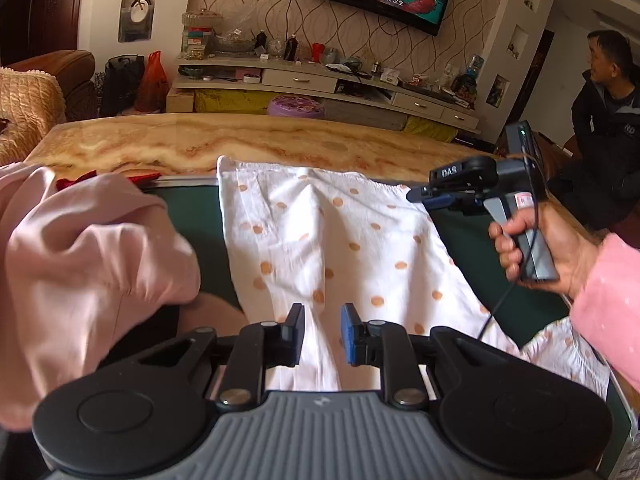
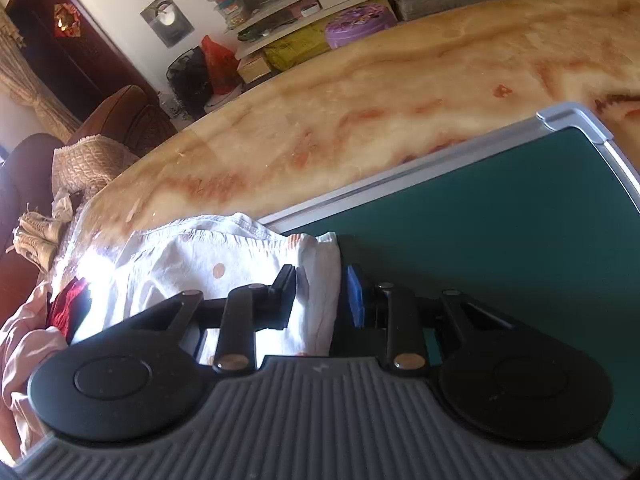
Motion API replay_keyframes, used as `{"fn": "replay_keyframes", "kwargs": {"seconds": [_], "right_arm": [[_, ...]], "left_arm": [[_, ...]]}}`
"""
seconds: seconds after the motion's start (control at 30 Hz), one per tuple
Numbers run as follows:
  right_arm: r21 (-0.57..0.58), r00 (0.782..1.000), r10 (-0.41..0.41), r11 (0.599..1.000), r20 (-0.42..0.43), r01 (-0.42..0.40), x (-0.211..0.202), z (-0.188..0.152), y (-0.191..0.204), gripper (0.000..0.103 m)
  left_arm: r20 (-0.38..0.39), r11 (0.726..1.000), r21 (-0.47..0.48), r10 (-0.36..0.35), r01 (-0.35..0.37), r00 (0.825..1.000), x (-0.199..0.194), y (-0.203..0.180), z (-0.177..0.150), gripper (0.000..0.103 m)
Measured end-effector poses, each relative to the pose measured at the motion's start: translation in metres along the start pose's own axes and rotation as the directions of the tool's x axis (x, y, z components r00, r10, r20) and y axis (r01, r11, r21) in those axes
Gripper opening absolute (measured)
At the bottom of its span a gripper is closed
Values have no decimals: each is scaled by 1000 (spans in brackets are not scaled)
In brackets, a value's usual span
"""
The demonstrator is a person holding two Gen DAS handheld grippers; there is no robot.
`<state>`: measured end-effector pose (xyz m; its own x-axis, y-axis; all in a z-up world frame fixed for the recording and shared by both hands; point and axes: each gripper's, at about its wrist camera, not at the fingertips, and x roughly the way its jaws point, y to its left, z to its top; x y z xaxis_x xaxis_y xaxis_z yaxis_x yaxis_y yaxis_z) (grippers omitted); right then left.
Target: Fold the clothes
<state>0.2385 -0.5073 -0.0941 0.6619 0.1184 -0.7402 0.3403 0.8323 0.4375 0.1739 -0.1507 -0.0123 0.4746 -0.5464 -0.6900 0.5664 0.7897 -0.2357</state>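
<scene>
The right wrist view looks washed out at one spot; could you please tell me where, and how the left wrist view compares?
Right wrist view: sun glare burns out the dotted white garment at its left end, beside the red cloth. Left wrist view: even light, no glare, slight blur on the garment, and fisheye bending of the marble table edge.

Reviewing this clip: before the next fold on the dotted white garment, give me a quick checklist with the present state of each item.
1. Dotted garment lies spread on the green board: ok, though wrinkled.
2. Left claw free of cloth: ok, it stands open above the garment.
3. Right claw free of cloth: cannot tell; a fold lies between its open fingers, contact unclear.
4. Pink clothing clear of the fold area: not ok, it bunches close beside the garment's left edge.
5. Garment fully on the board: not ok, the waistband overhangs onto the marble table.
</scene>
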Motion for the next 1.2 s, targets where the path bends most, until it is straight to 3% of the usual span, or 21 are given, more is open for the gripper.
{"fn": "replay_keyframes", "kwargs": {"seconds": [0.03,0.07,0.1,0.2,0.33,0.43,0.53,0.63,0.67,0.7,0.77,0.9,1.07,1.2], "right_arm": [[-23,1000,10,1000,-5,-10,1,0,2,32],[-50,1000,8,999,-12,-9,2,0,5,7],[-76,1000,0,997,-19,-2,4,-1,9,5],[-153,999,-40,987,21,43,1,1,18,4],[-147,993,-85,984,85,97,-1,9,15,4],[-187,991,-102,975,87,117,5,4,16,4],[-185,992,-89,977,90,105,5,2,13,4],[-190,993,-79,977,92,95,4,-1,10,5],[-188,993,-76,978,92,92,3,-1,8,5],[-182,993,-70,979,91,86,2,-1,7,5],[-174,994,-62,982,90,77,1,-1,4,5],[-181,993,-61,980,97,78,1,-3,5,5],[-195,993,-59,978,106,79,0,-5,6,5],[-201,991,-70,975,115,92,0,-6,7,5]], "left_arm": [[-7,1000,-5,3,-3,1000,14,5,11,30],[-18,1000,-11,19,-19,1000,29,10,22,31],[-29,999,-17,34,-34,999,43,14,32,31],[-53,997,-40,69,-71,996,83,28,61,31],[-92,992,-101,70,-79,993,133,41,92,31],[-121,992,-43,111,-117,986,163,35,105,31],[-167,977,22,213,-212,963,188,28,111,31],[-165,982,22,189,-188,968,196,26,117,30],[-166,982,22,188,-187,968,198,25,118,13],[-163,979,31,202,-200,966,201,24,120,4],[-147,973,46,230,-226,962,204,22,122,2],[-60,964,110,250,-243,966,202,13,134,1],[-72,943,167,304,-289,950,212,18,139,5],[-53,972,34,232,-230,971,193,44,136,17]]}}
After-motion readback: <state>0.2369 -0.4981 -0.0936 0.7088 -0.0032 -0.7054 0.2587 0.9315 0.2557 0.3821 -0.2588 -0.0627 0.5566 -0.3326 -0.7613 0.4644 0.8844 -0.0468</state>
